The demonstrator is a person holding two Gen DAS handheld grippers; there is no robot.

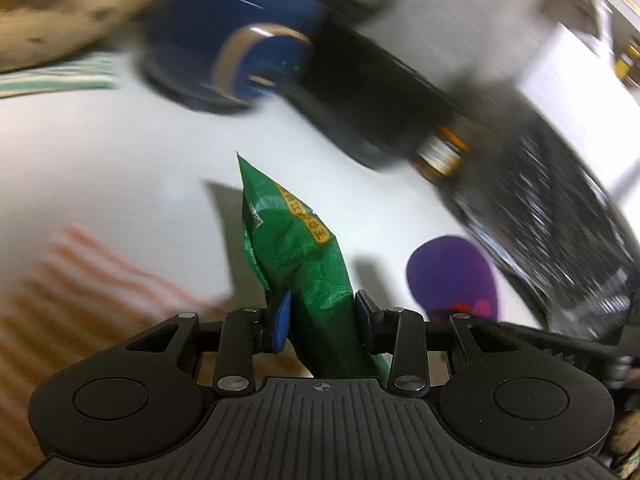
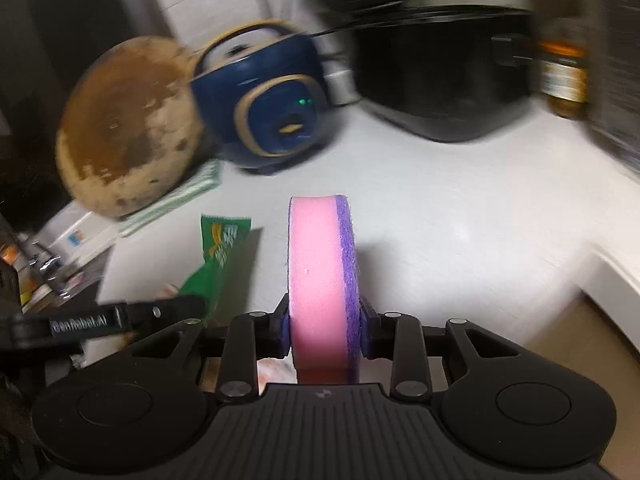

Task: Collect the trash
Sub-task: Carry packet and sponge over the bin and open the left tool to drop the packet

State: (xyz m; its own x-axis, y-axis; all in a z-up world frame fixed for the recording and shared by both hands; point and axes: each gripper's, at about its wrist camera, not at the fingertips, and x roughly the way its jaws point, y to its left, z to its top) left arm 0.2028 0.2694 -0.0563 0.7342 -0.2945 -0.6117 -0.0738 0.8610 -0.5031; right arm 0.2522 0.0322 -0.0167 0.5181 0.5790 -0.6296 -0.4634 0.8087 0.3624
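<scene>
A green snack wrapper (image 1: 316,256) stands upright between the blue pads of my left gripper (image 1: 320,312), which is shut on its lower part, above the white counter (image 1: 120,168). My right gripper (image 2: 325,324) is shut on a round pink sponge with a purple scouring face (image 2: 320,276), held on edge. From the right wrist view the green wrapper (image 2: 222,256) shows at lower left, with a left-gripper finger (image 2: 172,307) against it. In the left wrist view the sponge's purple face (image 1: 452,276) sits to the right of the wrapper.
At the back of the counter (image 2: 460,220) stand a blue rice cooker (image 2: 272,108), a black pot (image 2: 440,80), a brown jar (image 2: 564,72) and a leaning round wooden board (image 2: 128,128). A green-striped cloth (image 1: 60,80) lies left. The counter's edge (image 2: 600,276) drops off at right.
</scene>
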